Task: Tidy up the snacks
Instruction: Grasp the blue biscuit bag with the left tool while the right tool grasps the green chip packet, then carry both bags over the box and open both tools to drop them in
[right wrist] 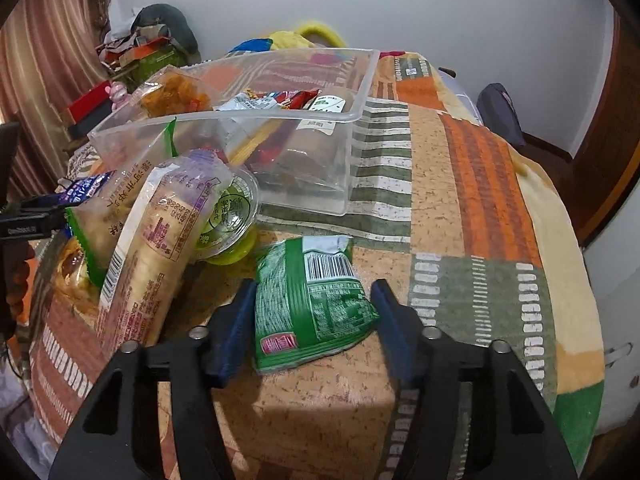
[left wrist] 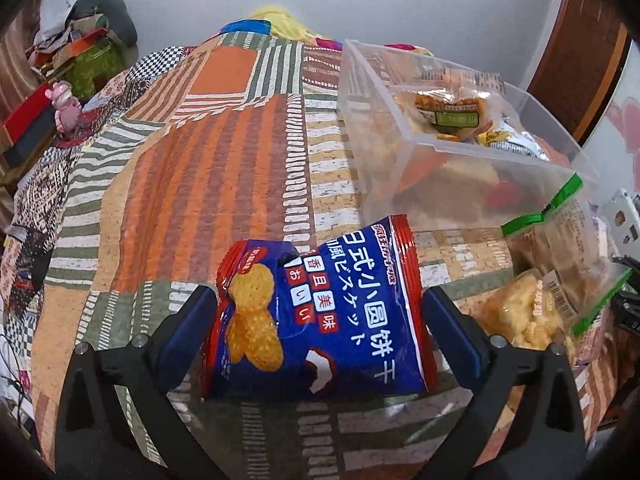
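- Support surface: bed covered by a patchwork blanket (right wrist: pixel 472 184) in orange, green, tan and white striped blocks.
- Clear plastic bin (right wrist: pixel 360 104) sits on the blanket toward the far side, snack packs inside.
- Green snack packet (right wrist: pixel 312 300) lies flat on a tan patch, near centre in the right wrist view, barcode side up.
- Left of it: long clear-wrapped roll pack (right wrist: pixel 156 248), leaning on the neighbouring packs.
- Small round cup with a green lid (right wrist: pixel 230 220) lies tilted, between the roll pack and the bin.
- Green-striped clear bags (left wrist: pixel 560 264) lie near the bin, left wrist view.
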A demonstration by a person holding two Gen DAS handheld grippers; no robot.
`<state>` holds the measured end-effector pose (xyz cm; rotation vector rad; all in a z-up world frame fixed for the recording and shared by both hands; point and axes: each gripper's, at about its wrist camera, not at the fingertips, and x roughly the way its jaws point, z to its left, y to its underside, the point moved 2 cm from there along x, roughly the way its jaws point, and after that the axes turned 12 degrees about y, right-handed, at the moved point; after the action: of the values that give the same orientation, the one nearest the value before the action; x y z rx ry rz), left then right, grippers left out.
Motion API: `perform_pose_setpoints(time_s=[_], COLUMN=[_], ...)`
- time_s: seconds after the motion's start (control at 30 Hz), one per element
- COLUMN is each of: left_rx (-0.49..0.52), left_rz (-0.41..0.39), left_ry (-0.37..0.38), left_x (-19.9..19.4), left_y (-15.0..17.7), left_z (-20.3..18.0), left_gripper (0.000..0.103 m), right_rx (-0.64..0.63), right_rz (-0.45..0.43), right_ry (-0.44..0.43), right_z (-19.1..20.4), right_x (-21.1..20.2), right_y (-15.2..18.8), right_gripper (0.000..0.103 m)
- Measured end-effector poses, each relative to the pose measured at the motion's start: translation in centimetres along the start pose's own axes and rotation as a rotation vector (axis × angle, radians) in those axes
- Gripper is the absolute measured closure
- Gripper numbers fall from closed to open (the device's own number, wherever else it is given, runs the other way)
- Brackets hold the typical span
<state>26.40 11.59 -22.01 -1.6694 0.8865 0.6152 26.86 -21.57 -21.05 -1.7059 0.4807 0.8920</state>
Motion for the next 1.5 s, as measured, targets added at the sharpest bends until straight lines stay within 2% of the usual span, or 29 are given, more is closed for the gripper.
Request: perform_pose_setpoints(time_s=[0.03, 0.17, 0.23, 0.33, 0.43, 0.5, 0.67, 0.77, 1.03, 1.2, 1.5], left_rx=[0.003, -0.005, -0.019, -0.028, -0.023, -0.029, -0.004, 0.012, 0.043, 0.074, 0.111], left_rz=[0.001, -0.003, 0.023, 0.015, 0.013, 0.012, -0.006, -0.034, -0.121, -0.184, -0.258], left_ry=[-0.001, 0.008, 0.013, 0.011, 0.005, 0.012, 0.013, 0.023, 0.036, 0.058, 0.081], left_x=[0.1, 0.2, 0.7, 0.9, 0.4, -0.1, -2.0, -3.5, -7.4, -9.5, -9.9], left_y=[0.0, 0.1, 0.1, 0.3, 0.5, 0.6, 0.6, 0.2, -1.4, -3.7, -8.7], left_z=[0.0, 0.1, 0.5, 0.7, 0.6, 0.6, -0.2, -0.8, -2.6, -4.4, -6.9], left_gripper=[0.0, 0.0, 0.0, 0.002, 0.014, 0.018, 0.038, 0.042, 0.044, 0.044, 0.044], right_rx=[0.007, 0.026, 0.034, 0.044, 0.05, 0.056, 0.068, 0.078, 0.094, 0.087, 0.074], right_rz=[-0.001, -0.006, -0.008, -0.01, -0.02, -0.03, -0.063, -0.089, -0.163, -0.213, -0.285], right_ry=[-0.004, -0.01, -0.018, -0.031, -0.038, -0.041, -0.039, -0.038, -0.036, -0.038, -0.051], right_z=[-0.1, -0.3, -0.4, -0.4, -0.5, -0.6, -0.9, -1.1, -1.2, -0.9, 0.2], right_x=[0.0, 0.0, -0.2, -0.5, -1.0, -1.3, -2.4, -3.1, -4.8, -5.7, -5.5], right_y=[0.0, 0.1, 0.2, 0.3, 0.1, 0.0, -0.8, -1.4, -3.2, -5.0, -9.0], right_gripper=[0.055, 0.059, 0.061, 0.062, 0.062, 0.062, 0.062, 0.063, 0.063, 0.063, 0.063])
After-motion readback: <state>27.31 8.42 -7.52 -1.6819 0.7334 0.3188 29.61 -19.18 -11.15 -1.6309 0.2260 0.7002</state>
